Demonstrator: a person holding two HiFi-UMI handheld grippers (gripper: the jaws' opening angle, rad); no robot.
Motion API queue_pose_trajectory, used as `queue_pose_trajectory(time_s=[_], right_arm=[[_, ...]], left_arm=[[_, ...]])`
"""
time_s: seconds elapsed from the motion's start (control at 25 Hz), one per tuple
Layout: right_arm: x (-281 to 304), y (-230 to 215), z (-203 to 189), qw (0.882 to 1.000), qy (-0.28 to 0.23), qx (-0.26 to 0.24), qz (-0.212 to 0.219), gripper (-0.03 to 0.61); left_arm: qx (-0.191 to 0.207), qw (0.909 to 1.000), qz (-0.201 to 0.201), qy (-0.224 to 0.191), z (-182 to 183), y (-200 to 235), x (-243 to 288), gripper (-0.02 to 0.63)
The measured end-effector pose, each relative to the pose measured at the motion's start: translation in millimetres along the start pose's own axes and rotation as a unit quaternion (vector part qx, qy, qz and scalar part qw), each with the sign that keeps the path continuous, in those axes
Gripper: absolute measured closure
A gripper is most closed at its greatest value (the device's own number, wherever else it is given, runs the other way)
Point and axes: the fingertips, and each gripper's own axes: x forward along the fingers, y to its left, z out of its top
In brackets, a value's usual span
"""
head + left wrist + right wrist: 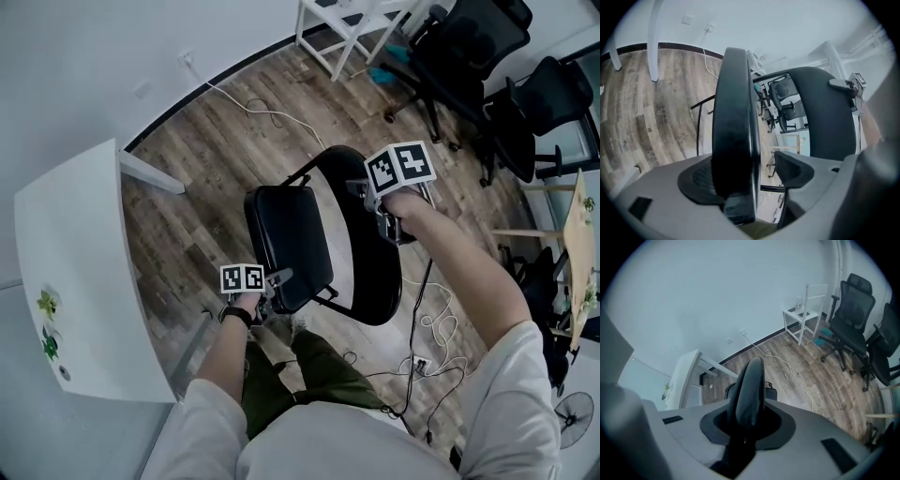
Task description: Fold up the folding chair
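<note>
folding chair [370, 281] sits just below both grippers, over the wood floor [187, 178]. the right gripper [392, 225] is clamped shut on the top edge of the backrest [749, 380]. the left gripper [272, 286] is spread wide around the front edge of the seat [286, 239]. one pad touches the seat and the other stands clear.

Free floor and obstructions, head view. Open wood floor [202, 173] lies upper centre, between the white table [75, 244] along the left edge and the folding chair [286, 239] at centre. Office chairs [478, 56] and a white stand [349, 26] crowd the upper right. Cables [431, 323] trail over the lower right floor.
</note>
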Motion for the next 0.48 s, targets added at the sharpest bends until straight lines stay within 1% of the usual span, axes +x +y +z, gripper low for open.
queue_pose_trajectory(time_s=[0.2,0.36,0.48], right_arm=[[-13,-5,4,1.0,0.0,-0.002,-0.01,0.492],[-22,-6,3,1.0,0.001,-0.001,-0.017,0.489],[-26,-6,4,1.0,0.003,0.0,-0.022,0.486]], left_arm=[[0.01,0.9999,-0.002,-0.006,5,-45,15,0.256],[0.013,0.9997,-0.018,-0.006,4,-83,30,0.256],[0.015,0.9996,-0.022,-0.004,5,-104,41,0.256]])
